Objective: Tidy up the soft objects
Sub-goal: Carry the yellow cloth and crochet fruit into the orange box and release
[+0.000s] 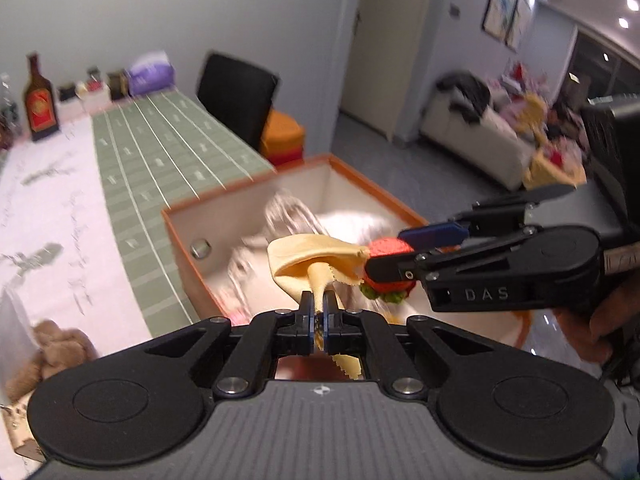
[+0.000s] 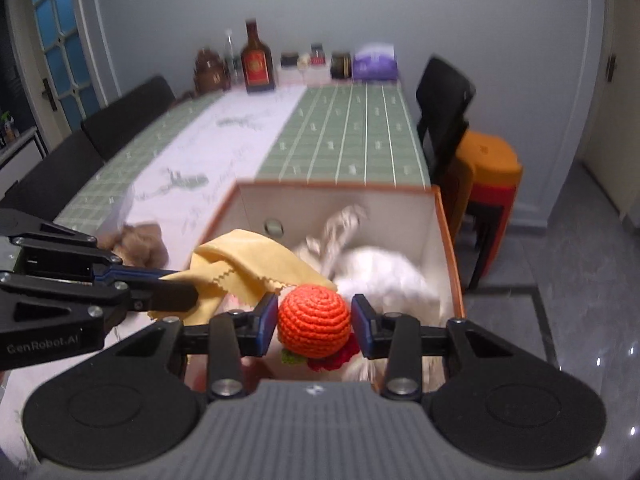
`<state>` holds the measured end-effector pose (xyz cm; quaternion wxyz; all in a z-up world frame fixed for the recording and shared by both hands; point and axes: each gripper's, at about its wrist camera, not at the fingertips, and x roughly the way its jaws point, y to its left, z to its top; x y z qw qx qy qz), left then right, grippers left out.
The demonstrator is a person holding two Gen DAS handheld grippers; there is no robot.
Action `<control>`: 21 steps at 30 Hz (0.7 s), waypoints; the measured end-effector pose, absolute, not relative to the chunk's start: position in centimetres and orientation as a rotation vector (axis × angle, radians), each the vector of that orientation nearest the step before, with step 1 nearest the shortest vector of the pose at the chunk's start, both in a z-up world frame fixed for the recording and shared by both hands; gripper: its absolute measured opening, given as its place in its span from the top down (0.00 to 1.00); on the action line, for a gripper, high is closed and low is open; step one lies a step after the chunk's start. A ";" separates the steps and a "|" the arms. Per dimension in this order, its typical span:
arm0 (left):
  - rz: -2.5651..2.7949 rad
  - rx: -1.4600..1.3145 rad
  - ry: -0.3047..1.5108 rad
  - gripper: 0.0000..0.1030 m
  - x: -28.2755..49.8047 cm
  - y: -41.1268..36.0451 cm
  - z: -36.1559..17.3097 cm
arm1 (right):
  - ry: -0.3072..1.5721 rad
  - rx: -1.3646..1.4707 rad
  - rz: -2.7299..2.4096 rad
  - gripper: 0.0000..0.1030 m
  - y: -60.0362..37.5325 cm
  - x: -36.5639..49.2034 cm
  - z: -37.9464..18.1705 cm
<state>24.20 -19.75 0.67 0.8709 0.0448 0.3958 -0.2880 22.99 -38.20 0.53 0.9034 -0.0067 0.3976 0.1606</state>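
My left gripper (image 1: 319, 307) is shut on a yellow cloth (image 1: 308, 254), held above the open orange-rimmed box (image 1: 182, 240). The cloth also shows in the right wrist view (image 2: 248, 260). My right gripper (image 2: 314, 320) is shut on an orange crocheted ball (image 2: 313, 321) with green and red trim, held over the box's near side (image 2: 450, 248). In the left wrist view the ball (image 1: 390, 249) sits right beside the cloth. In the box lie a white fluffy item (image 2: 384, 276) and a knotted rope (image 2: 340, 228).
A brown plush toy (image 2: 138, 242) lies on the table left of the box, also in the left wrist view (image 1: 56, 346). A bottle (image 2: 256, 62) and small jars stand at the table's far end. Black chairs (image 2: 442, 108) and orange stools (image 2: 486, 176) stand on the right.
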 end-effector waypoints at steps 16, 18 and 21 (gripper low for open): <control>-0.611 0.203 1.014 0.80 24.3 -22.7 -2.0 | 0.956 -0.088 0.369 0.61 -38.2 22.8 -3.6; -0.607 0.195 0.999 0.72 24.2 -22.8 -1.6 | 0.949 -0.099 0.367 0.59 -38.0 22.6 -3.2; -0.606 0.177 0.978 0.63 23.8 -22.4 -0.9 | 0.931 -0.106 0.360 0.47 -37.9 22.1 -2.7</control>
